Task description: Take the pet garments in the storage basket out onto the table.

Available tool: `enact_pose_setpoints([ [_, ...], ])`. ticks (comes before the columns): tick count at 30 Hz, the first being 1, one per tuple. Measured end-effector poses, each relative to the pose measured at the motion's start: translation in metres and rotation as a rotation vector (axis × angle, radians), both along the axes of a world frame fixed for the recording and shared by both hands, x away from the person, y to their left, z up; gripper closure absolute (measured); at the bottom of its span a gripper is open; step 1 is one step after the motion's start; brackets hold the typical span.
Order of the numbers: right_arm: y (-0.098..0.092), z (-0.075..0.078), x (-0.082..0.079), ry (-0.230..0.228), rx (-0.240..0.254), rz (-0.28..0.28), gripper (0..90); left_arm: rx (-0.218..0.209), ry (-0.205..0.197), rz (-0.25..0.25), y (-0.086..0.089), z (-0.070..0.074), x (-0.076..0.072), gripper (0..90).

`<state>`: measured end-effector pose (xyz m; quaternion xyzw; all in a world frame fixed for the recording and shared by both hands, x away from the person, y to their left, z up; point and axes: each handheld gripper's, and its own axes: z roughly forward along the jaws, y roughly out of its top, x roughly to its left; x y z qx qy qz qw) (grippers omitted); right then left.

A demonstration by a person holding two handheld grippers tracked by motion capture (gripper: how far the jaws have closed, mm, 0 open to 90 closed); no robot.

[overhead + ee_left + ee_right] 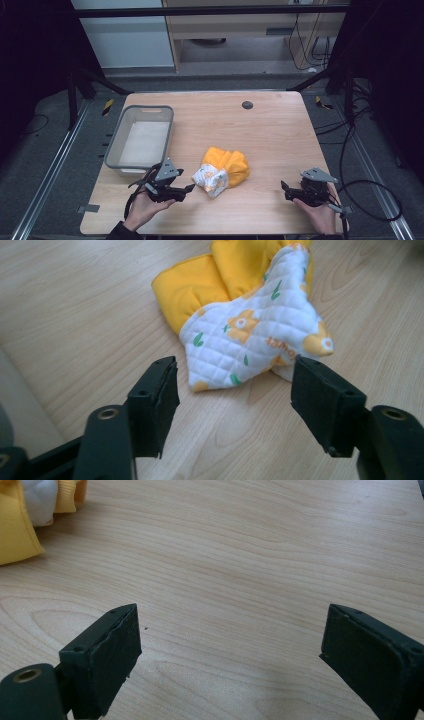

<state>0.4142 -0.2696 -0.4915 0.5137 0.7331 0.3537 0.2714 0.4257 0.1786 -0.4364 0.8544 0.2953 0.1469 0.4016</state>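
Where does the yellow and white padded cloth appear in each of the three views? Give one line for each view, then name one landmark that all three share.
High view: the padded cloth lies near the table's middle, toward the front edge.
Left gripper view: the cloth is at upper centre, just beyond the open jaws.
Right gripper view: it sits in the top left corner, cut by the edge.
Shared landmark: the light wooden table.

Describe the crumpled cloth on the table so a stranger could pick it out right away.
On the wooden table, right of the grey bin, lies the cloth bundle. It's soft, orange-yellow with a white quilted printed side, unlike the rigid bin.
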Motion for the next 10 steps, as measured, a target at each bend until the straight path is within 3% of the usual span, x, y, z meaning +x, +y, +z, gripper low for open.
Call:
enact_pose_setpoints([
  [7,0.001,-0.001,0.000,0.006,-0.003,0.004,8.2,-0.032,0.017,0.087,0.024,-0.014,-0.009,37.4],
  [10,0.001,-0.001,-0.001,0.008,0.000,0.004,8.0,-0.019,0.028,0.130,0.039,-0.022,-0.013,36.7],
])
